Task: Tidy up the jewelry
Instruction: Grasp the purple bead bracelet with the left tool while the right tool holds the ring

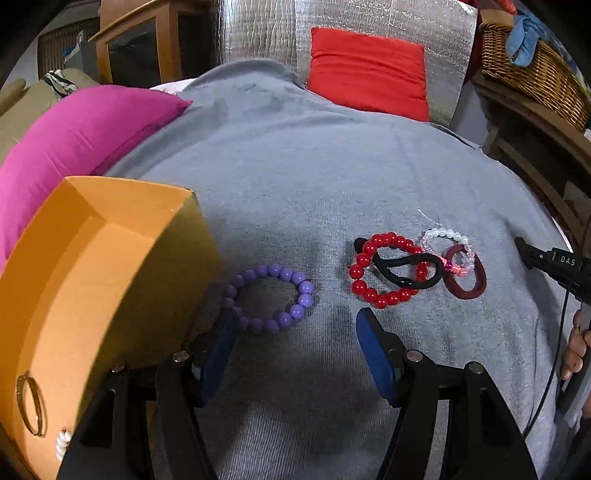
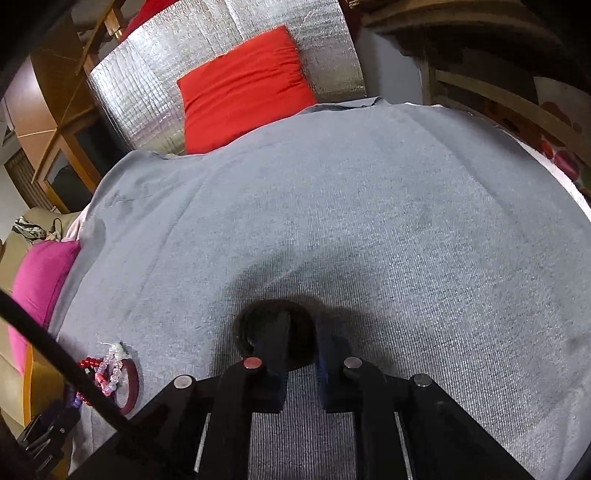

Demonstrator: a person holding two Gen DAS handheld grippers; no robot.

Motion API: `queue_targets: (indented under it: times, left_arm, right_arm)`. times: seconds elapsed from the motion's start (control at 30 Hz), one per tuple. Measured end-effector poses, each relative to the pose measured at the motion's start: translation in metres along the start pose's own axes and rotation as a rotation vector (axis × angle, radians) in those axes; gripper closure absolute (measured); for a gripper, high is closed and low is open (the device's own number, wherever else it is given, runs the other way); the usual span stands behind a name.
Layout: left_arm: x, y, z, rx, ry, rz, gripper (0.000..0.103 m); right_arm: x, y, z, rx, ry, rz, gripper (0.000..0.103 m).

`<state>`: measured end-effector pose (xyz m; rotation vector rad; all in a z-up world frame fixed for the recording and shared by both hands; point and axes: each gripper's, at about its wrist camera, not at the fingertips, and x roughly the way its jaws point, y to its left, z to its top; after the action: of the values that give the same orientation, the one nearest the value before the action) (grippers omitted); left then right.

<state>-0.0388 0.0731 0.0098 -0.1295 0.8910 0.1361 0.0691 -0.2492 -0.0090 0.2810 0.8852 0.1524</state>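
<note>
In the left wrist view a purple bead bracelet (image 1: 271,299) lies on the grey cloth (image 1: 314,166) just ahead of my open left gripper (image 1: 295,332). To its right lies a pile: a red bead bracelet (image 1: 373,273), a black hair tie (image 1: 406,271), a clear bead bracelet (image 1: 448,240) and a dark red bangle (image 1: 467,273). An orange box (image 1: 85,280) at the left holds a gold bangle (image 1: 31,404) and white beads (image 1: 62,443). In the right wrist view my right gripper (image 2: 301,354) is shut on a black hair tie (image 2: 275,334) above the cloth (image 2: 369,203).
A pink cushion (image 1: 74,133) lies behind the box and a red cushion (image 1: 369,70) leans on silver foil (image 1: 258,33) at the back. A wicker basket (image 1: 532,70) stands on a wooden shelf at the right. The pile also shows at the right wrist view's lower left (image 2: 114,373).
</note>
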Motion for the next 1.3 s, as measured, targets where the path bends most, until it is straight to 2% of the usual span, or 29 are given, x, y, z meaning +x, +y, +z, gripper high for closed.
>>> queue_targets:
  times: [0.1,0.2,0.23,0.3,0.33,0.4,0.5,0.53,0.57,0.63,0.9,1.03,1.1,1.13,1.17,1.2,1.3]
  left_arm:
    - [0.006,0.000,0.000,0.018,0.003,-0.013,0.039]
    - [0.006,-0.002,0.000,0.044,-0.003,-0.045,0.049]
    - [0.005,-0.003,0.000,0.046,-0.001,-0.084,0.053]
    - [0.006,-0.005,-0.001,0.042,0.031,-0.180,0.075]
    - [0.005,-0.010,-0.003,0.063,0.045,-0.221,0.079]
    - [-0.002,-0.018,-0.004,0.132,0.024,-0.196,0.079]
    - [-0.011,-0.009,0.000,0.091,-0.005,-0.200,0.077]
    - [-0.013,-0.005,0.002,0.067,-0.020,-0.181,0.069]
    - [-0.013,0.000,0.003,0.050,-0.030,-0.157,0.056]
    - [-0.012,0.006,0.005,0.029,-0.043,-0.114,0.049]
    - [0.017,-0.002,0.014,0.101,-0.018,-0.054,0.049]
    - [0.020,-0.003,0.015,0.108,-0.022,-0.085,0.049]
    - [0.019,-0.008,0.014,0.140,-0.023,-0.096,0.057]
    - [0.017,-0.011,0.011,0.157,-0.026,-0.101,0.067]
    - [0.016,-0.013,0.010,0.172,-0.014,-0.142,0.090]
    - [0.017,-0.014,0.008,0.173,0.008,-0.172,0.097]
    - [0.011,-0.017,0.005,0.190,0.020,-0.175,0.097]
  right_arm:
    - [0.000,-0.001,0.000,0.004,0.002,0.004,0.090]
    - [0.000,-0.003,-0.001,0.009,0.004,0.009,0.090]
    - [0.000,-0.003,-0.001,0.009,0.005,0.009,0.090]
    - [-0.001,-0.002,-0.001,0.010,0.006,0.009,0.090]
    - [-0.001,-0.002,-0.001,0.009,0.006,0.008,0.090]
    - [-0.001,-0.002,-0.002,0.009,0.006,0.007,0.090]
    - [-0.002,-0.002,-0.001,0.010,0.009,0.009,0.090]
    - [-0.002,-0.003,-0.002,0.011,0.009,0.010,0.090]
    - [-0.003,-0.003,-0.002,0.012,0.009,0.010,0.090]
    - [-0.003,-0.003,-0.002,0.013,0.009,0.009,0.090]
    - [-0.003,-0.002,-0.003,0.017,0.008,0.014,0.090]
    - [-0.003,-0.004,-0.003,0.015,0.011,0.019,0.090]
    - [-0.003,-0.005,-0.002,0.012,0.012,0.020,0.090]
    - [-0.003,-0.005,-0.002,0.012,0.013,0.020,0.090]
    - [-0.003,-0.005,-0.002,0.011,0.013,0.019,0.090]
    - [-0.003,-0.004,-0.002,0.010,0.014,0.019,0.090]
    - [-0.003,-0.002,-0.003,0.005,0.015,0.011,0.090]
